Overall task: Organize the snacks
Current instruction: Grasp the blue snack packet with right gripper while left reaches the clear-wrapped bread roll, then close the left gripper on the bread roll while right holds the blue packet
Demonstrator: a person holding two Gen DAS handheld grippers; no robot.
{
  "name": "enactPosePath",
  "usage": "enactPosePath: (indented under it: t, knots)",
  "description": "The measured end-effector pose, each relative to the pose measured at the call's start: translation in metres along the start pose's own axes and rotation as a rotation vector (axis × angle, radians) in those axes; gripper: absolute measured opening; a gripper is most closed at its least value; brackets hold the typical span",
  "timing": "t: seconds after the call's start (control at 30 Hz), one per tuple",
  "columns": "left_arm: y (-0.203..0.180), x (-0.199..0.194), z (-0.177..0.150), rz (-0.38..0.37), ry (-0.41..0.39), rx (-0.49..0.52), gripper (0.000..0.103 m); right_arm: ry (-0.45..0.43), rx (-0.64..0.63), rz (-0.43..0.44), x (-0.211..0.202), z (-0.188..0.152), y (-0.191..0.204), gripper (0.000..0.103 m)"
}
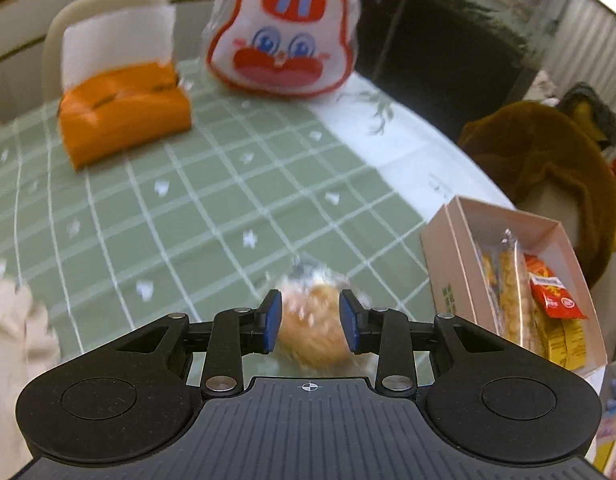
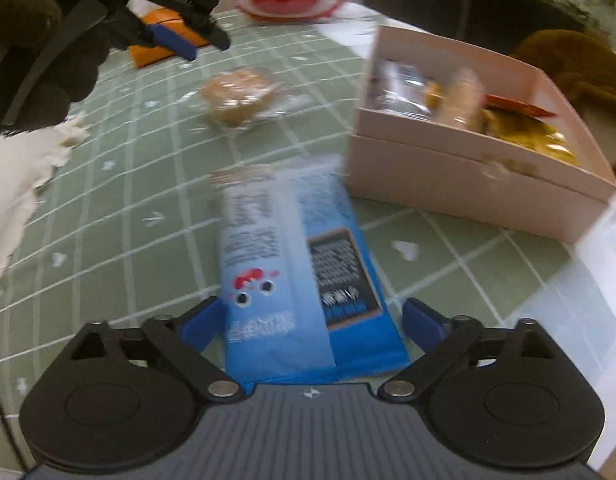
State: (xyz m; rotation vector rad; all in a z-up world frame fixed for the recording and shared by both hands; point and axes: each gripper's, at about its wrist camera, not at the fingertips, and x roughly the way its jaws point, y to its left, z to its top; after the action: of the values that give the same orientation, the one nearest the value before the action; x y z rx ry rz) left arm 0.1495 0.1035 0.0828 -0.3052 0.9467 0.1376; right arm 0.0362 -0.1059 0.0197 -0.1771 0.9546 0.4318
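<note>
Right-wrist view: right gripper [image 2: 309,320], jaws spread wide, straddles the blue packet [image 2: 296,280], whose long axis points toward the box [image 2: 467,184] just beyond.

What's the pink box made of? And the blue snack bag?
The pink box looks like thin matte cardboard: flat walls, sharp folded edges, no shine. The blue snack bag looks like smooth plastic film, printed, with a crimped end seal. The blur leaves its gloss unclear.
</note>
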Motion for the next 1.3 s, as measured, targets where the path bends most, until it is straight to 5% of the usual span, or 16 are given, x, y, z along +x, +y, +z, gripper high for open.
enactPosePath:
  t: [0.23, 0.37, 0.47, 0.57, 0.8, 0.93, 0.97, 1.1, 1.2, 1.3]
  knots:
    - [0.034, 0.014, -0.012, -0.053, 0.118, -0.29, 0.036, -0.11, -0.015, -0.026, 0.0, -0.016, 0.002, 0.103]
    - [0.039, 0.032, 0.002, -0.025, 0.087, -0.352, 0.038, -0.189, -0.014, -0.027, -0.003, -0.029, 0.003, 0.103]
    - [0.021, 0.051, 0.016, -0.026, 0.082, -0.227, 0.045, -0.19, -0.012, -0.027, -0.002, -0.028, 0.002, 0.103]
    - [-0.007, 0.061, 0.022, -0.003, 0.054, 0.012, 0.056, -0.193, -0.012, -0.025, -0.002, -0.028, 0.003, 0.103]
    - [-0.039, 0.019, 0.004, 0.069, -0.112, 0.236, 0.051, -0.196, -0.013, -0.022, -0.002, -0.028, 0.003, 0.103]
    - [-0.057, 0.03, -0.009, 0.131, -0.05, 0.376, 0.051, -0.196, -0.012, -0.023, -0.002, -0.028, 0.003, 0.103]
    - [-0.058, 0.037, -0.013, 0.132, -0.016, 0.39, 0.053, -0.196, -0.012, -0.023, -0.002, -0.028, 0.003, 0.103]
    - [-0.062, 0.048, -0.023, 0.068, 0.033, 0.428, 0.085, -0.197, -0.012, -0.023, -0.002, -0.028, 0.003, 0.103]
    - [-0.048, 0.037, -0.019, 0.011, -0.008, 0.319, 0.081, -0.197, -0.011, -0.023, -0.002, -0.028, 0.003, 0.103]
    - [-0.031, 0.029, -0.011, 0.052, -0.061, 0.217, 0.078, -0.197, -0.011, -0.024, -0.002, -0.028, 0.004, 0.103]
